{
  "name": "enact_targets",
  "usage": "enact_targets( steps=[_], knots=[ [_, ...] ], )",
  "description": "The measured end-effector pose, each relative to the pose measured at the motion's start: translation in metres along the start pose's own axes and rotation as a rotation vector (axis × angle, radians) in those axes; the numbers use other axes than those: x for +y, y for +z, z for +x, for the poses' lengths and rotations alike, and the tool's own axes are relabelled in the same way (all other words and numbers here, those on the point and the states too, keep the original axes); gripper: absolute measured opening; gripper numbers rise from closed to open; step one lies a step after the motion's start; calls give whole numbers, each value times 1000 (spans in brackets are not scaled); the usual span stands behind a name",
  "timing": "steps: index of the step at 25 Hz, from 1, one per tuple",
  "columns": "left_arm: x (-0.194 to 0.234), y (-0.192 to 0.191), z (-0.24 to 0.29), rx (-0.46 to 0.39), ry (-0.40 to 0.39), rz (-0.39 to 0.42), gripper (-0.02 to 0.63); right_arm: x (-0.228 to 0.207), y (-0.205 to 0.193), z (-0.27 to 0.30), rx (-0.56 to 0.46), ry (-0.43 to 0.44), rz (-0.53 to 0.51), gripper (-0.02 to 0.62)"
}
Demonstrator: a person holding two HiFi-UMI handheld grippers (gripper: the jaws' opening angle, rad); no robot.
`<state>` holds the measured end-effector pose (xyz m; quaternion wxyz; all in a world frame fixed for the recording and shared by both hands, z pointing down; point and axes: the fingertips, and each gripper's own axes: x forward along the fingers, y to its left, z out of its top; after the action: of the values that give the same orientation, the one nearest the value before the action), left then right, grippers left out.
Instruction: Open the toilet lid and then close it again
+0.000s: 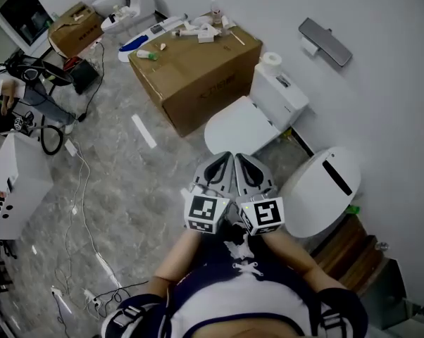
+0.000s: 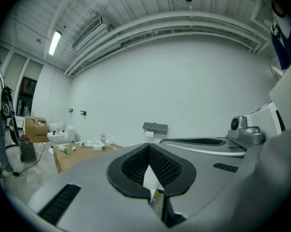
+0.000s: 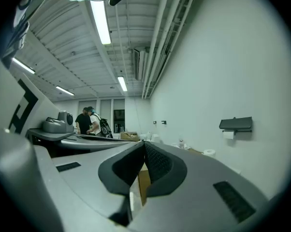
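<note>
The white toilet (image 1: 241, 124) stands against the wall with its lid down; a paper roll (image 1: 271, 61) sits on its tank (image 1: 281, 94). Both grippers are held side by side close to my body, short of the toilet and touching nothing. My left gripper (image 1: 225, 159) has its jaws shut with nothing between them, and its own view (image 2: 149, 148) shows them meeting at the tip. My right gripper (image 1: 243, 160) is right beside it, also shut and empty (image 3: 144, 145). Their marker cubes (image 1: 206, 213) face up at me.
A large cardboard box (image 1: 198, 76) with small items on top stands left of the toilet. A white oval bin (image 1: 321, 189) sits to its right, beside wooden steps (image 1: 347, 248). A paper holder (image 1: 325, 41) hangs on the wall. Cables (image 1: 78, 189) cross the floor, and a white cabinet (image 1: 11, 182) stands at left.
</note>
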<state>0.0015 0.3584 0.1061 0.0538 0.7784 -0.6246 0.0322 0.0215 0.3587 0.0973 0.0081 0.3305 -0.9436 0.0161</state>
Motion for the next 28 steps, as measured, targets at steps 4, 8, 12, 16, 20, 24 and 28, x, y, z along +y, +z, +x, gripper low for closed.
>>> enact_targets(
  steps=[4, 8, 12, 16, 20, 24, 28],
  knots=[
    [11, -15, 6, 29, -17, -24, 5, 1, -15, 11, 37, -19, 13, 8],
    [20, -28, 9, 47, -49, -16, 5, 3, -30, 21, 74, -38, 30, 8],
    [27, -38, 16, 64, -65, -11, 5, 0, -41, 29, 97, -64, 58, 8],
    [22, -57, 28, 94, -95, -44, 5, -11, -61, 29, 143, -77, 71, 8],
    [18, -70, 49, 125, -113, -64, 5, -31, -75, 34, 178, -72, 95, 8],
    [20, -79, 75, 145, -119, -66, 5, -52, -87, 47, 185, -57, 103, 8],
    [26, -93, 104, 168, -114, -60, 5, -75, -104, 65, 221, -26, 108, 8]
  ],
)
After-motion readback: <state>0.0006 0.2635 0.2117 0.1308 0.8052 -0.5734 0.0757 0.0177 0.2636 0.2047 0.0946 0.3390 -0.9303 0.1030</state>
